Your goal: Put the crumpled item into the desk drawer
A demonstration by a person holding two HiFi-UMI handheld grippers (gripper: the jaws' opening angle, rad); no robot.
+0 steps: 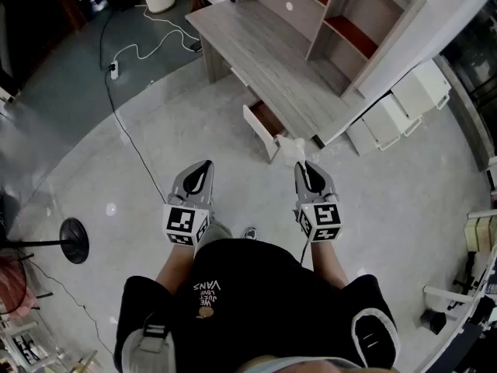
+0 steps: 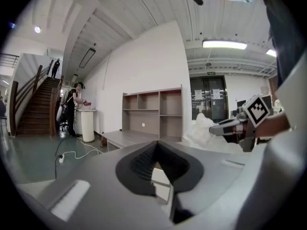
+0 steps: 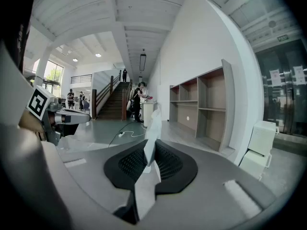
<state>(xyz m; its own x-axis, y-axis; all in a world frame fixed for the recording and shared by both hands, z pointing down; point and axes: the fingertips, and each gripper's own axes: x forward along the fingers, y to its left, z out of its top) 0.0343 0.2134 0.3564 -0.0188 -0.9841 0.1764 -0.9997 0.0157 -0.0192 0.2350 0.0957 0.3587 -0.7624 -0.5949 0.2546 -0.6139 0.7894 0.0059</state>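
Just beyond the tips of my right claw (image 1: pixel 304 166) sits the crumpled white item (image 1: pixel 293 151), pinched between the two jaws. In the right gripper view it rises as a thin, creased white strip from between the dark ribbed pads (image 3: pixel 169 165). From the head view the item is above the pale floor (image 1: pixel 194 130), close to the white front of the open desk drawer (image 1: pixel 262 127) and not yet inside it. The drawer is pulled out from under the grey wood desk (image 1: pixel 256 57) and shows a reddish-brown inside. A shelf unit (image 1: pixel 342 10) with open compartments stands on the far side of the desktop. My left claw (image 1: pixel 203 167) is level with the right one, well apart from the item, its jaws pressed together. Low white cabinets (image 1: pixel 404 99) line the wall to the right of the desk. A white cable and power strip (image 1: pixel 114 70) trail across the darker floor at the left.
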